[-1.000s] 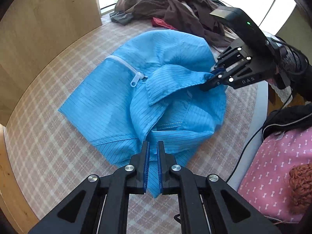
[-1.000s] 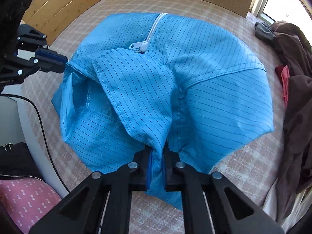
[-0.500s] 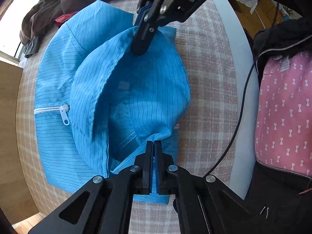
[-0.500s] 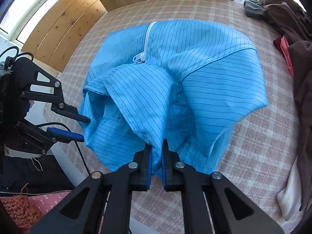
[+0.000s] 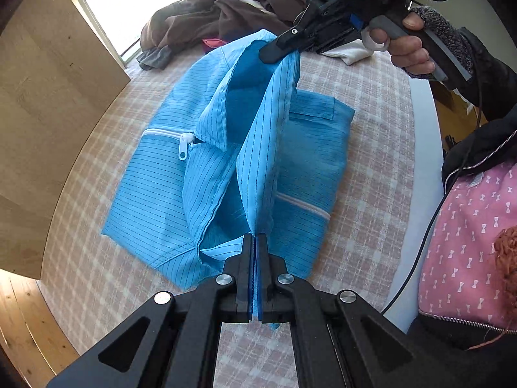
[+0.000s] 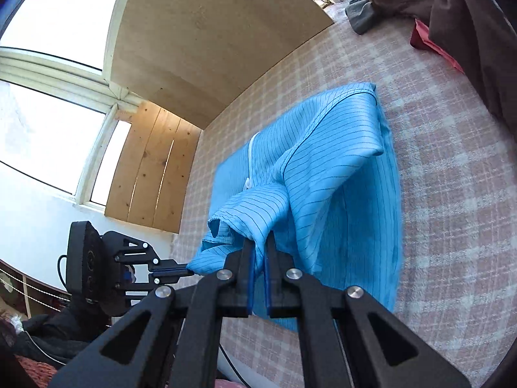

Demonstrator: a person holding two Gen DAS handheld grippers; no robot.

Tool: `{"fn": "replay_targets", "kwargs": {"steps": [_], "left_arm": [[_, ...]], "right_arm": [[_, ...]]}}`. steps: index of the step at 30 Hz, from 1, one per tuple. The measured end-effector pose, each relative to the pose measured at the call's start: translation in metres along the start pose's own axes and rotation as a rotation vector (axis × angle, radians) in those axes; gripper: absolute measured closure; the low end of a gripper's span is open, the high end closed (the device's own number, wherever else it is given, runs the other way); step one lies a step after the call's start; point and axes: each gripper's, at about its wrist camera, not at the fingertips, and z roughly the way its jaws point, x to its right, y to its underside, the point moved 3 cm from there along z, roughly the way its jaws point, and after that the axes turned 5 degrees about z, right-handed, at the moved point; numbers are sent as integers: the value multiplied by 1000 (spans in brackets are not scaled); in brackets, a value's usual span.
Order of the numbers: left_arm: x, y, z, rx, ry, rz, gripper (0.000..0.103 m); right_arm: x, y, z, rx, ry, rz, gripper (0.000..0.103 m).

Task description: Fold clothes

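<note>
A fold of the blue garment (image 5: pixel 206 174) is pinched by the steeply downward-pointed left gripper (image 5: pixel 256 242), while another is clamped and lifted by the right gripper (image 6: pixel 257 252); the rest lies on a pink checked cover (image 5: pixel 371 148), wooden panels (image 6: pixel 200 32) behind

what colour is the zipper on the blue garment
White: the zipper and its pull contrast with the pinstriped blue garment. Left wrist view shows it best.

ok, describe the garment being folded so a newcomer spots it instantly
On the pink checked bedcover, in front of the brown clothes pile, lies the blue garment. Only it is bright blue and pinstriped, with a white zipper.
</note>
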Motion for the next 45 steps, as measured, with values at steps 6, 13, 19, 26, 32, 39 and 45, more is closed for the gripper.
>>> {"fn": "replay_targets", "kwargs": {"steps": [6, 13, 19, 26, 32, 39, 45], "left_arm": [[30, 5, 20, -26, 101, 17, 101], [31, -12, -18, 39, 187, 19, 95], [12, -40, -13, 52, 97, 76, 92], [2, -83, 27, -23, 63, 207, 80], [-9, -109, 56, -104, 51, 258, 98], [-32, -138, 40, -106, 92, 276, 99], [-29, -147, 40, -128, 128, 329, 99]], "right_arm": [[18, 1, -4, 10, 4, 8, 94], [0, 29, -25, -53, 195, -79, 80], [-39, 39, -24, -20, 379, -303, 73], [-26, 38, 8, -85, 545, -440, 62], [-23, 29, 25, -116, 526, -470, 66], [-25, 37, 31, -251, 417, -455, 97], [-28, 32, 21, -252, 564, -551, 97]]}}
